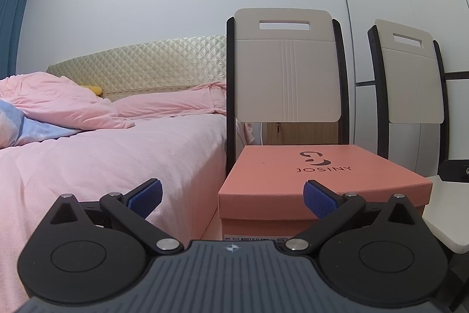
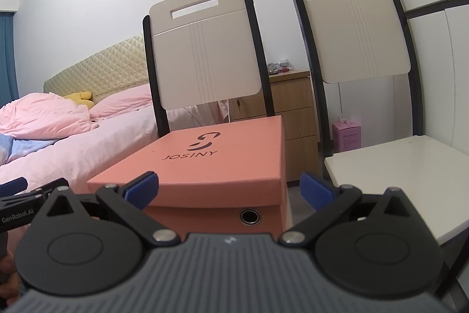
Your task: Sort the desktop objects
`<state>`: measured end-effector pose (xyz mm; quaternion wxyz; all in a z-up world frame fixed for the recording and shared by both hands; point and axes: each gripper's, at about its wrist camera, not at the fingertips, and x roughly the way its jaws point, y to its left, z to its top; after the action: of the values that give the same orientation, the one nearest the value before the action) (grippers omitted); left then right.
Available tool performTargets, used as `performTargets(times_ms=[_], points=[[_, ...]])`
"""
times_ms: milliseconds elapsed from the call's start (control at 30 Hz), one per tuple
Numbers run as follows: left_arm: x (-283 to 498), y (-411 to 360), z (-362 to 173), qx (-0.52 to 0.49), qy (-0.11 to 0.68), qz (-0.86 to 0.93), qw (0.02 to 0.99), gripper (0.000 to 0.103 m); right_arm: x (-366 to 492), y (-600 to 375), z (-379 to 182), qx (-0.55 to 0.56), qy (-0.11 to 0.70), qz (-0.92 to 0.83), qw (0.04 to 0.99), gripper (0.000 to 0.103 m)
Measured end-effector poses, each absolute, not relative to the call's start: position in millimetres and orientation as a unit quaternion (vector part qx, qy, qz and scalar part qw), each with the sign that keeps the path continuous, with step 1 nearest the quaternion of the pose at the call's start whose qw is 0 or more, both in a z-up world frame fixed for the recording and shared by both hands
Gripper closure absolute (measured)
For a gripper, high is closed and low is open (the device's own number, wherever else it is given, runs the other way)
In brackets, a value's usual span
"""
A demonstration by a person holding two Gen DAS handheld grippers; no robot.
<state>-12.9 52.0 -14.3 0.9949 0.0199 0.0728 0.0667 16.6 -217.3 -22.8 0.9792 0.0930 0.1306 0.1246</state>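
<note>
A salmon-pink shoebox (image 1: 316, 181) marked JOSINY, lid closed, sits on the seat of a chair; it also shows in the right wrist view (image 2: 211, 163). My left gripper (image 1: 233, 200) is open and empty, held just in front of the box's near end. My right gripper (image 2: 228, 189) is open and empty, in front of the box's near right corner. The left gripper's fingertips (image 2: 17, 185) show at the left edge of the right wrist view. No small desktop objects are in view.
Two beige chairs with black frames stand side by side: one (image 2: 205, 49) holds the box, the other (image 2: 354, 28) has a bare white seat (image 2: 410, 175). A bed with pink bedding (image 1: 102, 154) is on the left. A wooden nightstand (image 2: 293, 113) and a small pink box (image 2: 346, 135) are behind.
</note>
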Motion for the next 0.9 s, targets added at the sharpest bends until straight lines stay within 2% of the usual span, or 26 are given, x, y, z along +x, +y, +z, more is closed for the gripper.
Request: performTargets(times_ms=[900], points=[[-13.7,49.1,-15.3,0.024,0.074,0.066,0.995,0.0,15.1,-218.3,-22.3,0.092,0.131,0.122,0.98,0.0]])
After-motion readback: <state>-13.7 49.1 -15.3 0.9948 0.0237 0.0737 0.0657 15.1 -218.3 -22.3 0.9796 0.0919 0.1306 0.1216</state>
